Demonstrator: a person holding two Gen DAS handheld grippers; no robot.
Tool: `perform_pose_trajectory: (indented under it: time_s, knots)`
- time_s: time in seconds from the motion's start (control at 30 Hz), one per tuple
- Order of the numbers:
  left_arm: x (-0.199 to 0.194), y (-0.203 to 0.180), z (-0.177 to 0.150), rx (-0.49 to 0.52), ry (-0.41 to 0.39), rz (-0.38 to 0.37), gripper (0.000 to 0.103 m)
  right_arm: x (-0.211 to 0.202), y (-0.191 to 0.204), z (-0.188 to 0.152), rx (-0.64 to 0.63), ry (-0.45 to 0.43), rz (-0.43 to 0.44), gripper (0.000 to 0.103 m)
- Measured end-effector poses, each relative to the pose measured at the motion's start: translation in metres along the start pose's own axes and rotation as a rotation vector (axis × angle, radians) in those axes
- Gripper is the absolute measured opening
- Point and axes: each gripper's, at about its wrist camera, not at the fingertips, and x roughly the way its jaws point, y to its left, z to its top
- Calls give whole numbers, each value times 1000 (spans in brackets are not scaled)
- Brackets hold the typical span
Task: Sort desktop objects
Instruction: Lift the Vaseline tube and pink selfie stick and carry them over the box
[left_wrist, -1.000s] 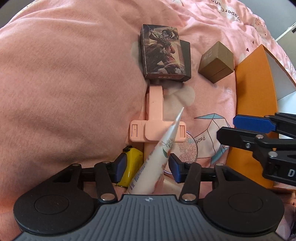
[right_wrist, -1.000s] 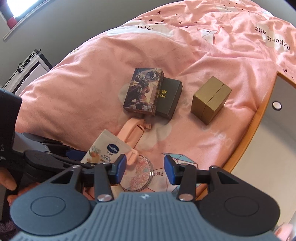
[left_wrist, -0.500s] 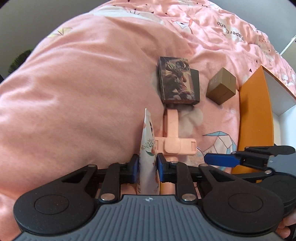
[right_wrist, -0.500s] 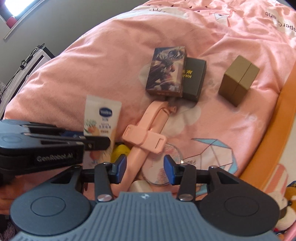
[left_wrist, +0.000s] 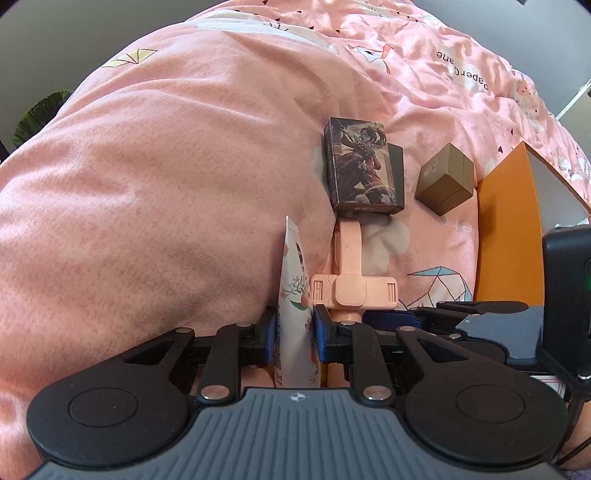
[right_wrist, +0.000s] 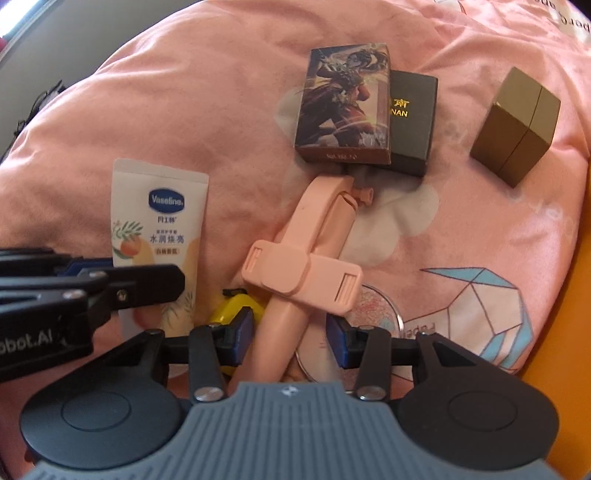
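My left gripper (left_wrist: 294, 334) is shut on a white Vaseline tube (left_wrist: 295, 295), which stands edge-on between its blue pads. In the right wrist view the tube (right_wrist: 159, 221) shows its printed face, with the left gripper (right_wrist: 110, 284) clamped across its lower half. A pink phone holder (right_wrist: 306, 273) lies on the pink quilt (left_wrist: 166, 184). My right gripper (right_wrist: 291, 339) is open and low over it, its blue pads on either side of the holder's handle with gaps showing. Its fingers (left_wrist: 480, 306) reach in from the right in the left wrist view.
Beyond the holder lie an illustrated box (right_wrist: 345, 103), a black box (right_wrist: 412, 118) tucked beside it and an olive-brown box (right_wrist: 517, 122). A yellow item (right_wrist: 232, 310) and a round pink-patterned disc (right_wrist: 373, 310) sit under the holder. An orange board edge (left_wrist: 506, 229) borders the quilt on the right.
The left gripper closed on the tube and raised it from slanting to upright. The right gripper came down and forward until its pads straddle the pink holder's handle.
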Motion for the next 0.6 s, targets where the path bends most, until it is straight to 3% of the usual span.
perform_pose_trajectory:
  time_s: [0.3, 0.37, 0.6]
  knots:
    - [0, 5, 0, -24, 10, -21, 25, 11, -2, 0, 31, -32, 42, 46]
    - [-1, 5, -1, -26, 6, -19, 24, 13, -7, 1, 57, -31, 50, 36]
    - [-14, 0, -4, -18, -33, -31, 23, -9, -7, -9, 71, -42, 44, 33]
